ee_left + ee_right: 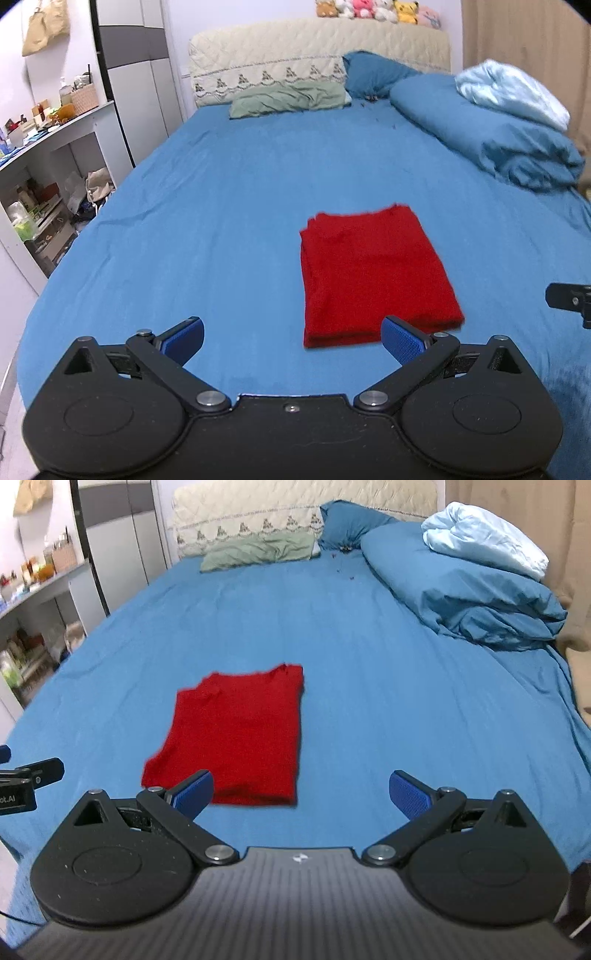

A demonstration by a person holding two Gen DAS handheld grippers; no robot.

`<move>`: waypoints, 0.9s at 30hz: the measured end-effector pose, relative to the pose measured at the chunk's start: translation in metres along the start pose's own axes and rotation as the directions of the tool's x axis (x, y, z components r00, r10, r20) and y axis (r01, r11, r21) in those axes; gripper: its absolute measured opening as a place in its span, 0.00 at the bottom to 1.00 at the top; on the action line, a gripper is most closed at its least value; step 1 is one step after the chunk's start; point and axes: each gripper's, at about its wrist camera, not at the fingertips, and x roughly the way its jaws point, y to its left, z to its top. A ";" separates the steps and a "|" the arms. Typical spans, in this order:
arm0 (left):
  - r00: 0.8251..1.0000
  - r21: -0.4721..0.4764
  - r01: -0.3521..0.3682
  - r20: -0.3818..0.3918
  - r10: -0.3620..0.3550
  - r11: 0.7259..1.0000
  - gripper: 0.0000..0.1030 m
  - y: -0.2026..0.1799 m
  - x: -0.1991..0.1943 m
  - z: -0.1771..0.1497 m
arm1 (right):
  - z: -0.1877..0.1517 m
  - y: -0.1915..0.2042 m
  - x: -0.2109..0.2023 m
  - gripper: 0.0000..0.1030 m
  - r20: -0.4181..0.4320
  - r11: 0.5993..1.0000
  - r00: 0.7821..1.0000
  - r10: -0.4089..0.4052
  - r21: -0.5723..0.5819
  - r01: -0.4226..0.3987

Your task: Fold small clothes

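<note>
**Shirt looks folded, so don't wreck it on the next move**

The bed (221, 206) is a big slab of soft blue sheet, and that's your main risk: it gives and wrinkles, so if you press in or drag across it, the sheet bunches and pulls the red garment (373, 273) out of square. The garment sits mid-bed as a neat stacked rectangle, near edge just beyond your claws. The layers look loose at the far corners, so pinching only the top layer would peel the fold open.

The rumpled duvet (472, 590) on the right is well apart, no worry there.

Your left claw (291, 338) hovers low at the near edge, jaws spread wide, holding nothing, with its right pad overlapping the garment's near corner in view. Your right claw (301, 794) is wide and empty too, garment off to its left.
</note>
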 end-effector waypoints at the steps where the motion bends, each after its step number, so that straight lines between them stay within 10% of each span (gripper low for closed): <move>1: 1.000 0.008 -0.004 -0.004 0.004 1.000 1.00 -0.002 0.000 -0.004 | -0.006 0.001 -0.001 1.00 -0.007 1.000 1.000 -0.008 -0.006 0.008; 27: 0.999 0.013 0.008 0.046 -0.008 1.000 1.00 0.002 -0.008 -0.014 | -0.044 0.003 -0.001 1.00 -0.086 0.999 0.995 -0.051 -0.007 0.050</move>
